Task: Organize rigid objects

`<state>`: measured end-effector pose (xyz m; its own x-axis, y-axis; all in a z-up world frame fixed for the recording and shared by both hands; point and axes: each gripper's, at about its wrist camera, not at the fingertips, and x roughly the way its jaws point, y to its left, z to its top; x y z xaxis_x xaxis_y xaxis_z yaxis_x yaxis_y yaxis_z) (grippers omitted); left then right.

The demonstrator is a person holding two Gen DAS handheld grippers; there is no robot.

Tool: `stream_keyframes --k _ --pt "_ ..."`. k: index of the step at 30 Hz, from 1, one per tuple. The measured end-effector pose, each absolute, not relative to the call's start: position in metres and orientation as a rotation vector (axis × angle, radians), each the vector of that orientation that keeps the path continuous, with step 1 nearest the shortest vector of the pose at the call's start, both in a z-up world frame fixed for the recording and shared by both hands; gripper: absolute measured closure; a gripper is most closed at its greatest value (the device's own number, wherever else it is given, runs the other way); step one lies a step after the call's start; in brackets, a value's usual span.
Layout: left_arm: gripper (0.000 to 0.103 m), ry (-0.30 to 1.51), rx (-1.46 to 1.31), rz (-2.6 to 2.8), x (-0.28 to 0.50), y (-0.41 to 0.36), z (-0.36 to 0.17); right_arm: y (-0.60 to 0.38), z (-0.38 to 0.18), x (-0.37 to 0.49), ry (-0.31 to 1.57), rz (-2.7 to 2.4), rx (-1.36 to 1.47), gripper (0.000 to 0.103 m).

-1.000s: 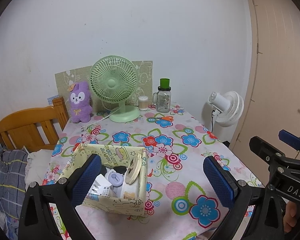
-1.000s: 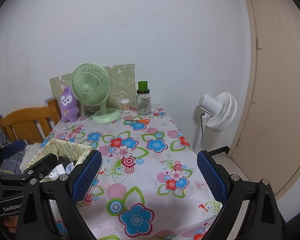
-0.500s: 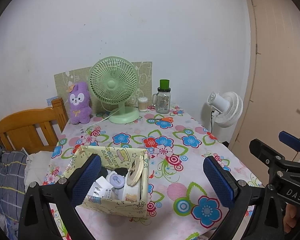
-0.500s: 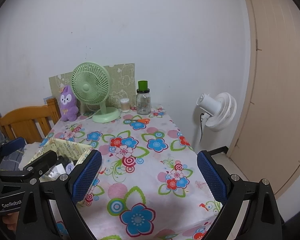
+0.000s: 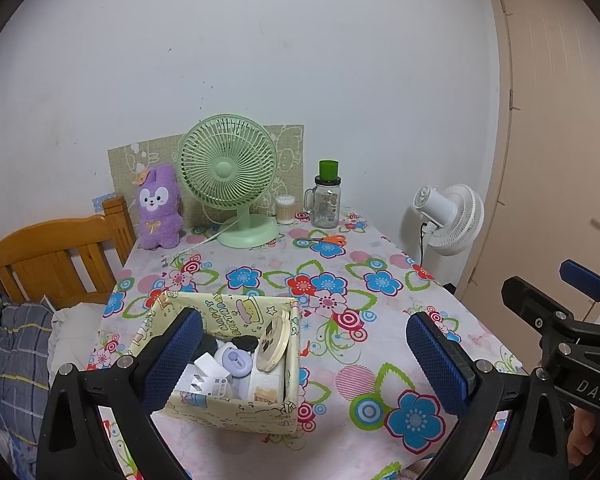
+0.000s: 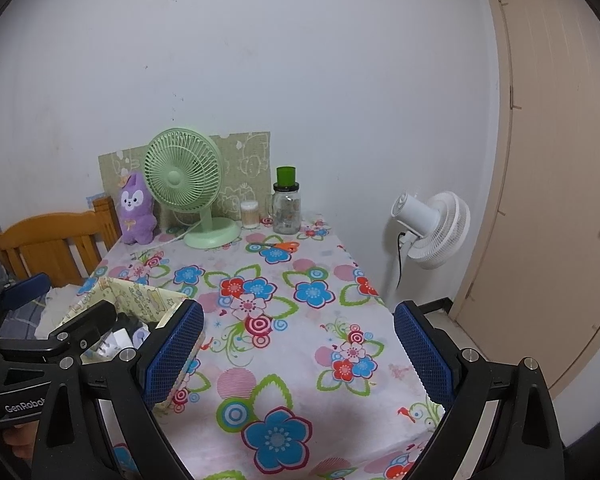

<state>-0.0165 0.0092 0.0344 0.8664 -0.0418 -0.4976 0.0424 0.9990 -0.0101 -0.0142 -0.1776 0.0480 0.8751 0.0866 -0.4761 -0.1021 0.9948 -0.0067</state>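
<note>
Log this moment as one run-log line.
left gripper: open, empty | right gripper: open, empty | box: filled, on table

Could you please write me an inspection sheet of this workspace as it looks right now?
Surface: table under a floral cloth.
Job's things: yellow box near the front left, holding a white charger, a lilac case, a round wooden piece and dark items.
Clutter: green fan, purple plush, jar, cotton swabs, scissors.
Grippers: left gripper and right gripper both open, holding nothing.
Cables: white fan cord; black cord on white fan.
Surroundings: wooden chair, door.
</note>
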Motion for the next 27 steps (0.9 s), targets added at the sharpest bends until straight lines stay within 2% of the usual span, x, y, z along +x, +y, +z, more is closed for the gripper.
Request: stream_keyframes --k 27 --pt "0.000 0.520 0.004 -0.049 -0.0172 0.0088 0.0348 -0.1807 0.0505 -0.0156 0.495 0.098 -0.031 0.005"
